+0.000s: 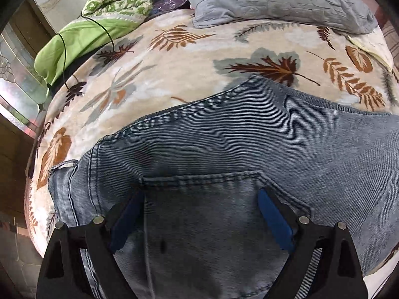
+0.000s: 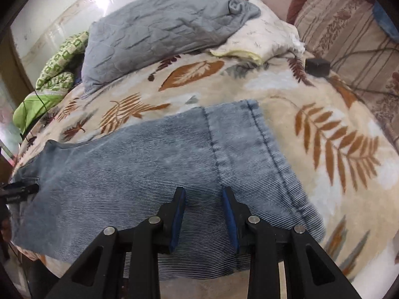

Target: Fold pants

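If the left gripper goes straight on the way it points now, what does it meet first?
Most likely the jeans: the left gripper points down at their back pocket, open jaws on either side of it. Whether the pads already touch cannot be told.

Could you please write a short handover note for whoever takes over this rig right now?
Left tool: open, above the back pocket at the waist end, gripping nothing.
Right tool: partly open, over the leg end near the hem, gripping nothing.
Jeans: lying across the leaf-print blanket, one edge hanging off the near side.
Done: jeans laid out; how many folds so far cannot be told.
Left: grip both ends, finish folding.
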Motion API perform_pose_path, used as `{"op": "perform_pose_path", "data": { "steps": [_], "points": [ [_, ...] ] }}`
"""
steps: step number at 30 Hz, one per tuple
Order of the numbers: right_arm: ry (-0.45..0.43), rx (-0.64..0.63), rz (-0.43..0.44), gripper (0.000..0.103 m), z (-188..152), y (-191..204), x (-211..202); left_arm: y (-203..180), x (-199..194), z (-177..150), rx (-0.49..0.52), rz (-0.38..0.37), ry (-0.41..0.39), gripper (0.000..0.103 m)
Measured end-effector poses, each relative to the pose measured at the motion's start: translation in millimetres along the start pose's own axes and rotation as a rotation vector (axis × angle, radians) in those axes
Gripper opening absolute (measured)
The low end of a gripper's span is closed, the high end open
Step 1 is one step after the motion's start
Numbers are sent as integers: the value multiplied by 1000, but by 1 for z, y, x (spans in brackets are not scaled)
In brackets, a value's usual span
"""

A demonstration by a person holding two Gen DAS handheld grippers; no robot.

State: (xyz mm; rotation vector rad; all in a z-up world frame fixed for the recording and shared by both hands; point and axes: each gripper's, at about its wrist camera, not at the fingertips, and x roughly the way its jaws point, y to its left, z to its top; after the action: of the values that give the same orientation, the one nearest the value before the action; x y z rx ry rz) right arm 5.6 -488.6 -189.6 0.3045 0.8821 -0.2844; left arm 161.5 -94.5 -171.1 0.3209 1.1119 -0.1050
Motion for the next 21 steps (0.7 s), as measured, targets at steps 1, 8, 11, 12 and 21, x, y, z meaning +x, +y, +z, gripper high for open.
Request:
{"op": "perform_pose_path", "data": {
  "steps": [1, 8, 11, 12, 21],
  "points": [
    [7, 24, 5, 34, 3, -5, 0, 0, 0, 0, -4, -1, 4, 94],
    [16, 83, 102, 34, 53, -2, 18, -27, -35, -8, 37, 0, -52, 94],
    [96, 60, 72, 34, 68, 12, 52, -44, -45, -17, 78, -22, -64, 94],
    [110, 52, 47, 35, 73, 16, 63, -50, -46, -20, 95, -27, -64, 94],
    [29, 124, 108, 36, 71, -7, 20, -55, -37, -31, 97, -11, -39, 94]
  ]
}}
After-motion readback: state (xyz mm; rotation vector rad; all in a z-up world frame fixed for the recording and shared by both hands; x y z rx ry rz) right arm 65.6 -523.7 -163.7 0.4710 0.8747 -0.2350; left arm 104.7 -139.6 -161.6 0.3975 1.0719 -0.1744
